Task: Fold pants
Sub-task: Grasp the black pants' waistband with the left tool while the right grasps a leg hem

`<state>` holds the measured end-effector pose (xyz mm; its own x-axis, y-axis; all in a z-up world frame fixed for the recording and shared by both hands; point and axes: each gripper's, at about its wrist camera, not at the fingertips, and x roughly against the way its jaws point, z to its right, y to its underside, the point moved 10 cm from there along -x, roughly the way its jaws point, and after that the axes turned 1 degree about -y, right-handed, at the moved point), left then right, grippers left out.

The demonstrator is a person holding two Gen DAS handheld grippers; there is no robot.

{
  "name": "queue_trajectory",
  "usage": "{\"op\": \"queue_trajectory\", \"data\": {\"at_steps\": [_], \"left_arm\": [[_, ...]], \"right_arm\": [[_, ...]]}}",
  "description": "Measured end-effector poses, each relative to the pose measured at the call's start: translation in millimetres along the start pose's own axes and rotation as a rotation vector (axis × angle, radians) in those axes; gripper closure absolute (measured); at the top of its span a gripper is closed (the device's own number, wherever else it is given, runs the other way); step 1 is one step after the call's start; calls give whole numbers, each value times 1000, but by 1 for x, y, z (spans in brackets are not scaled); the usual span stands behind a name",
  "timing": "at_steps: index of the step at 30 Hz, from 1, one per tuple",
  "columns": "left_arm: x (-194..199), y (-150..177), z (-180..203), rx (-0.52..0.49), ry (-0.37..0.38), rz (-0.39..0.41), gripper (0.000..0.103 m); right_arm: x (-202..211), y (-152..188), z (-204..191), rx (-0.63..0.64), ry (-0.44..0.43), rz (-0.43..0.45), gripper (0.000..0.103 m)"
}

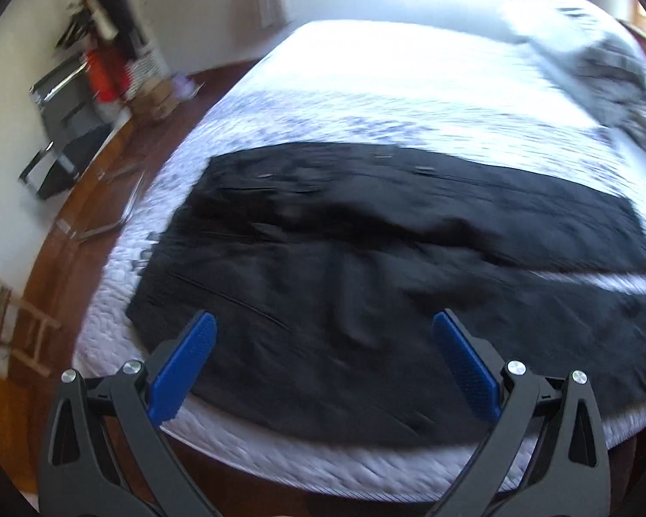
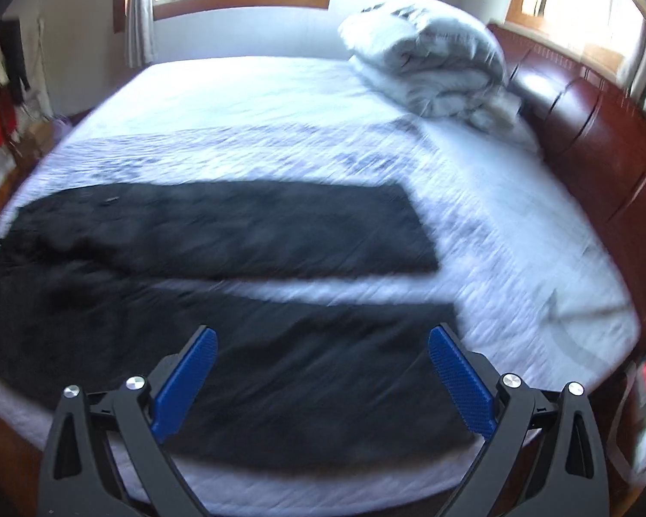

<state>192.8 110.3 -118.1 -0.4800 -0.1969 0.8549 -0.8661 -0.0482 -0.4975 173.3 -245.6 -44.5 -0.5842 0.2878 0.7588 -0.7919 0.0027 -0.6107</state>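
Black pants (image 1: 366, 258) lie spread flat on the white quilted bed (image 1: 387, 86), waist to the left, both legs running right with a strip of quilt between them. My left gripper (image 1: 323, 323) is open and empty above the near waist part. In the right wrist view the pants (image 2: 237, 301) show both legs, and my right gripper (image 2: 321, 336) is open and empty above the near leg, close to its hem. Both views are blurred by motion.
A rolled grey-white duvet (image 2: 430, 56) sits at the far right of the bed (image 2: 517, 237) by the wooden headboard (image 2: 603, 129). Wooden floor, boxes and a dark stand (image 1: 64, 129) are left of the bed. Windows line the far wall.
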Motion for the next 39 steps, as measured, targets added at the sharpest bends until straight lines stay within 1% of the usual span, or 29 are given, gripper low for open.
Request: {"op": "queue_trajectory", "data": {"at_steps": [1, 2, 3, 4, 5, 6, 7, 8, 9, 11, 12, 14, 15, 16, 17, 18, 19, 21, 23, 25, 27, 30, 33, 34, 36, 37, 38, 39], "left_arm": [[-15, -9, -10, 15, 4, -48, 2], [-33, -19, -19, 27, 27, -108, 2], [-58, -30, -30, 51, 66, -201, 2], [-76, -38, -40, 83, 72, -262, 2], [-93, -46, -52, 119, 58, -309, 2], [-115, -63, -68, 162, 48, -336, 2], [-131, -75, -82, 193, 31, -347, 2], [-147, -87, -94, 216, 10, -355, 2], [-161, -96, -103, 232, 7, -371, 2], [-199, -112, -117, 288, 59, -450, 3], [-216, -118, -126, 329, 70, -475, 3], [-244, -128, -144, 430, 94, -491, 3], [-257, -132, -154, 467, 99, -504, 3], [-265, -135, -162, 488, 80, -500, 3], [-274, -137, -175, 505, 30, -495, 3], [-281, -139, -184, 513, -7, -489, 3], [-290, -142, -191, 512, -21, -481, 3], [-303, -144, -189, 495, 25, -485, 3], [-316, -144, -186, 463, 51, -516, 3], [-321, -147, -184, 470, 76, -513, 3], [-328, -144, -181, 474, 93, -544, 3], [-330, -144, -173, 349, 75, -553, 3], [-323, -146, -161, 284, 69, -550, 4], [-322, -147, -157, 268, 70, -548, 8], [-317, -147, -144, 219, 57, -527, 22], [-314, -149, -135, 210, 101, -514, 43], [-308, -147, -128, 217, 125, -515, 53], [-305, -148, -124, 221, 129, -512, 57]], "right_arm": [[-16, -14, 15, 14, 23, -3, 3], [-31, -24, 26, 18, 34, -17, 3], [-49, -34, 38, 14, 42, -36, 3], [-62, -40, 47, 8, 43, -50, 3], [-81, -48, 58, -1, 51, -74, 3], [-97, -53, 65, -6, 60, -91, 3], [-115, -58, 72, -8, 63, -104, 3], [-134, -63, 81, -7, 71, -119, 3], [-148, -66, 88, -6, 84, -135, 3], [-189, -69, 107, -19, 95, -191, 3], [-207, -69, 116, -42, 89, -221, 3], [-237, -69, 131, -96, 63, -260, 3], [-245, -69, 137, -115, 58, -270, 3], [-259, -68, 144, -145, 48, -288, 3], [-272, -67, 148, -167, 28, -306, 3], [-279, -67, 149, -177, 14, -321, 3], [-292, -66, 152, -189, 4, -337, 3], [-306, -67, 154, -195, -2, -341, 3], [-314, -67, 152, -202, -20, -344, 3], [-323, -66, 145, -199, -43, -350, 3], [-330, -63, 134, -174, -74, -363, 3], [-333, -63, 126, -147, -84, -357, 3], [-339, -63, 124, -167, -105, -365, 4], [-341, -63, 123, -180, -114, -368, 4], [-342, -62, 124, -194, -130, -371, 4], [-342, -61, 123, -201, -139, -374, 4], [-341, -61, 123, -204, -142, -376, 4], [-338, -59, 125, -203, -141, -377, 4]]}}
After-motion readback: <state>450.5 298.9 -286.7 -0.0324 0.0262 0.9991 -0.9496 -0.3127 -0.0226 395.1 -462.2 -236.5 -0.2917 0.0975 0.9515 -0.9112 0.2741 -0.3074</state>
